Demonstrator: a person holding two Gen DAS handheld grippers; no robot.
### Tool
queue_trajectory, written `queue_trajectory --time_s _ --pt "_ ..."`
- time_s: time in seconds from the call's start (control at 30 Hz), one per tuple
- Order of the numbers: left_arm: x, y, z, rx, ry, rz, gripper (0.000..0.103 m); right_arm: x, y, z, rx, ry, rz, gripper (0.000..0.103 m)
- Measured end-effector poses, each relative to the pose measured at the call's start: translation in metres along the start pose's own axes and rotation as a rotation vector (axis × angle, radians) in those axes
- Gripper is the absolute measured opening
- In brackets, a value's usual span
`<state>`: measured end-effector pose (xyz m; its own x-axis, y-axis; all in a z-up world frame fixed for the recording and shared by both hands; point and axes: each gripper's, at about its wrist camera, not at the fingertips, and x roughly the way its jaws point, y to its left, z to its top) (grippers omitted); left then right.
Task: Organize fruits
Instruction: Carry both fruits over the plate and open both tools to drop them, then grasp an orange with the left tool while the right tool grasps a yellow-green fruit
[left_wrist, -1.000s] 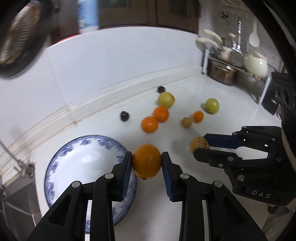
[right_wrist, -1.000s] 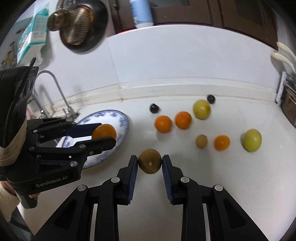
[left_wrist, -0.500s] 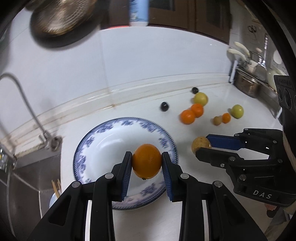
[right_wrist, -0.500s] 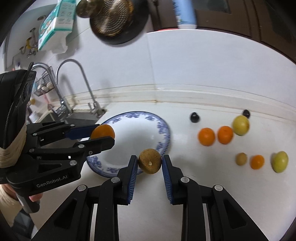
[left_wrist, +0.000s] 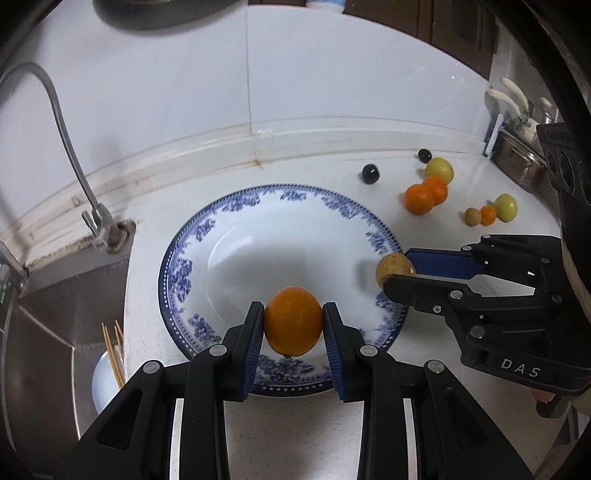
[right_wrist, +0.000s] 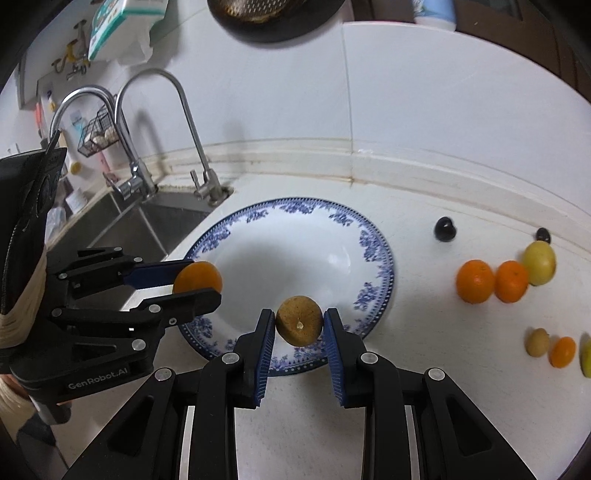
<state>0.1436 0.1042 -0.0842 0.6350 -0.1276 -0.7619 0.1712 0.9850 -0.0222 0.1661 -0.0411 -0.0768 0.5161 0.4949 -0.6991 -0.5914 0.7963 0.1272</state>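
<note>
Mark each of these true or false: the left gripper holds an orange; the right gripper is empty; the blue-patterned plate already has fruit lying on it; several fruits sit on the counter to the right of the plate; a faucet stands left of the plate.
1. The left gripper holds an orange. True.
2. The right gripper is empty. False: it is shut on a brown fruit.
3. The plate already has fruit lying on it. False: its surface is bare; both fruits are held above it.
4. Several loose fruits sit on the counter right of the plate. True.
5. A faucet stands left of the plate. True.
</note>
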Motion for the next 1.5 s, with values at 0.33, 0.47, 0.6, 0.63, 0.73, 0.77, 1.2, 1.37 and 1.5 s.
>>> queue_trajectory --time_s 0.33,0.47,0.6,0.63,0.73,0.77,1.2,1.37,1.5 --pt "0.010 0.009 -0.003 -0.031 0.024 0.007 0.033 0.024 -0.005 0.002 0.011 0.043 0.011 0.029" --pt "0.003 0.009 -0.001 -0.027 0.002 0.027 0.040 0.021 -0.005 0.003 0.016 0.026 0.005 0.029" --pt "-0.010 0.009 0.000 -0.046 -0.013 0.036 0.040 0.012 -0.004 0.003 0.021 0.010 -0.008 0.030" --pt "-0.013 0.008 0.001 -0.050 -0.017 0.035 0.040 0.007 -0.004 0.002 0.026 0.001 -0.009 0.030" --pt "-0.027 0.001 0.001 -0.060 -0.035 0.035 0.041 -0.007 0.000 -0.001 0.024 -0.023 -0.024 0.030" --pt "-0.031 -0.001 0.002 -0.061 -0.043 0.031 0.042 -0.015 0.001 -0.002 0.024 -0.034 -0.026 0.030" --pt "-0.085 -0.060 0.017 -0.016 -0.190 -0.003 0.054 -0.105 -0.012 -0.015 0.052 -0.187 -0.132 0.042" --pt "-0.096 -0.088 0.024 -0.008 -0.242 -0.062 0.056 -0.134 -0.032 -0.023 0.092 -0.225 -0.172 0.049" --pt "-0.097 -0.113 0.032 0.011 -0.265 -0.093 0.057 -0.155 -0.052 -0.032 0.124 -0.250 -0.212 0.049"
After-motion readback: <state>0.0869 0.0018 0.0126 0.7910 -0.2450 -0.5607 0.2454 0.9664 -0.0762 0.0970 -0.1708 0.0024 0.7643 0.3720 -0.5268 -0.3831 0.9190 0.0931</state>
